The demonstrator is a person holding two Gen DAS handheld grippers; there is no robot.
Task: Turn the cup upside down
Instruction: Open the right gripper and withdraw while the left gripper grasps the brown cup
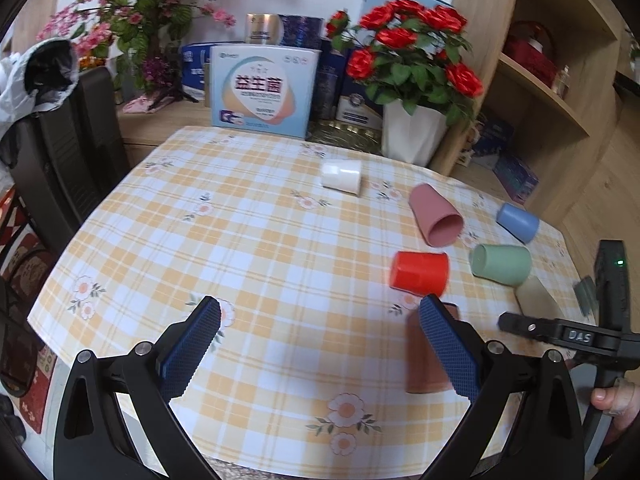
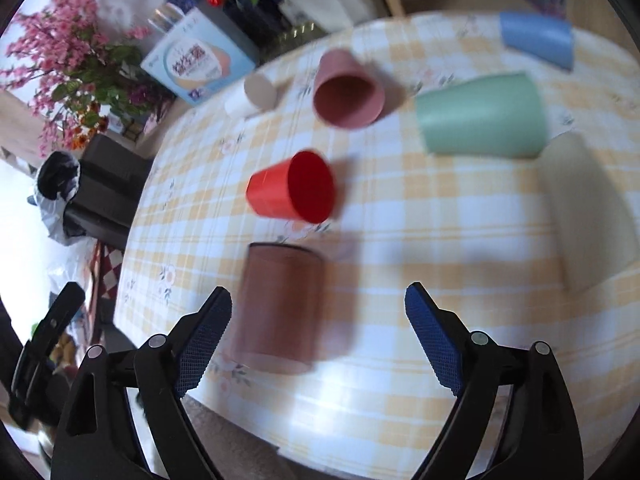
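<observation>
Left tool (image 1: 320, 344) jaws spread wide, nothing between them, hovering over the checked surface (image 1: 248, 248). Right tool (image 2: 318, 332) likewise wide and empty; view blurred. Brown cup (image 2: 280, 308) stands mouth-down near the surface's front edge, just ahead of the right tool and partly behind the left tool's right finger. Red cup (image 2: 294, 188), pink cup (image 2: 346, 90), green cup (image 2: 480, 116), blue cup (image 2: 536, 38) and white cup (image 1: 342, 176) lie on their sides.
</observation>
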